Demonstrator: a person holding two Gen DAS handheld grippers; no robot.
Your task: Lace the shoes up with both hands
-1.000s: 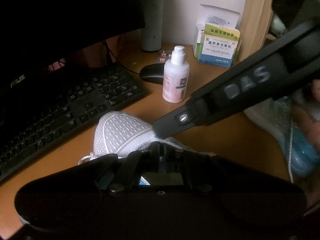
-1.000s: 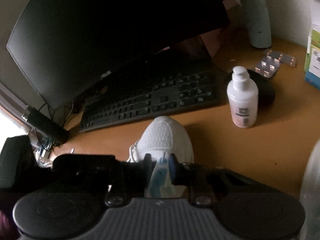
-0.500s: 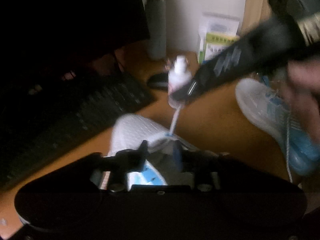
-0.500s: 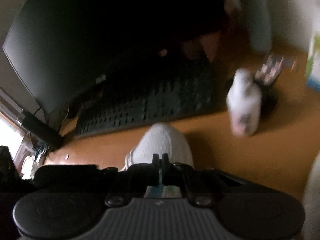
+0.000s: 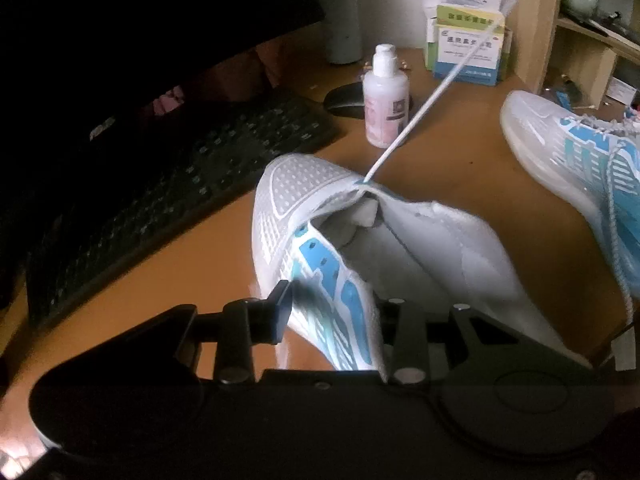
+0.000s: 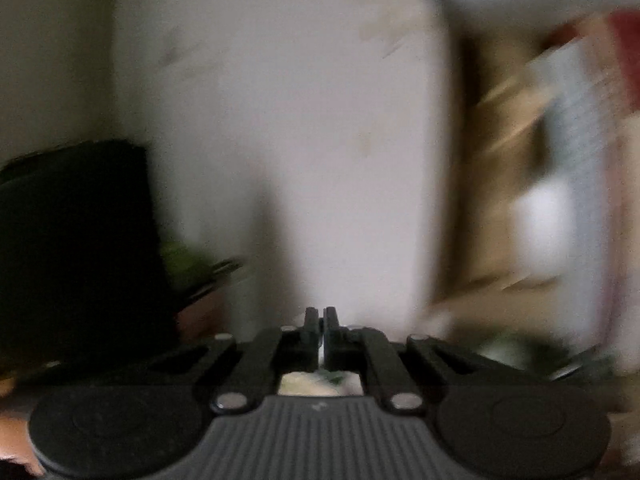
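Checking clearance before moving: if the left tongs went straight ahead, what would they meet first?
Probably the white-and-blue shoe: its side wall already sits between the left tongs; depth is unclear.

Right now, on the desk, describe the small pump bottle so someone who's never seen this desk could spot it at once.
Start at the black keyboard on the wooden desk. Off its far right corner lies a dark mouse, and the bottle stands upright right beside it, beyond the toe of the near white shoe. It is the only white bottle with a pump top and a pinkish label; a taut white lace crosses in front of it.
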